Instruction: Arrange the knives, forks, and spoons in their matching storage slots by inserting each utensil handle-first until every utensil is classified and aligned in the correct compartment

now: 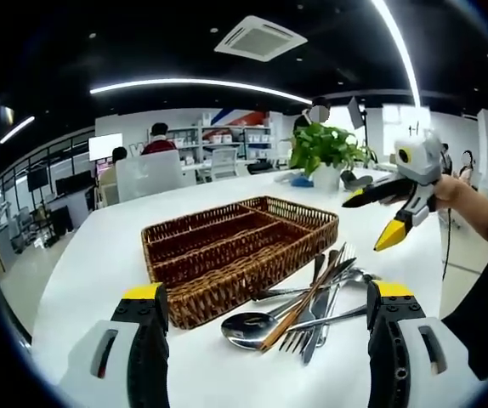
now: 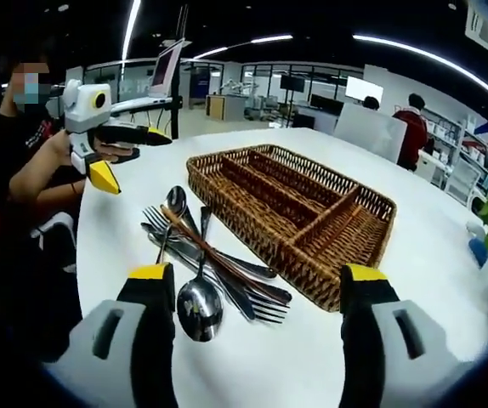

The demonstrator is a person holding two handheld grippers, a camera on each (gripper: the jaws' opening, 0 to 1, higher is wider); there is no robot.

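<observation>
Both grippers, left gripper (image 1: 269, 348) and right gripper (image 2: 257, 327), jaws apart, empty. Utensil pile (image 2: 206, 263) beside wicker tray (image 2: 346, 234): likely thin, stiff, slippery metal, tangled. Best grab a top piece mid-handle.

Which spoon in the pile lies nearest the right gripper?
The large spoon, its bowl at the pile's near end between the right gripper's jaws; the other spoon lies at the far end.
</observation>
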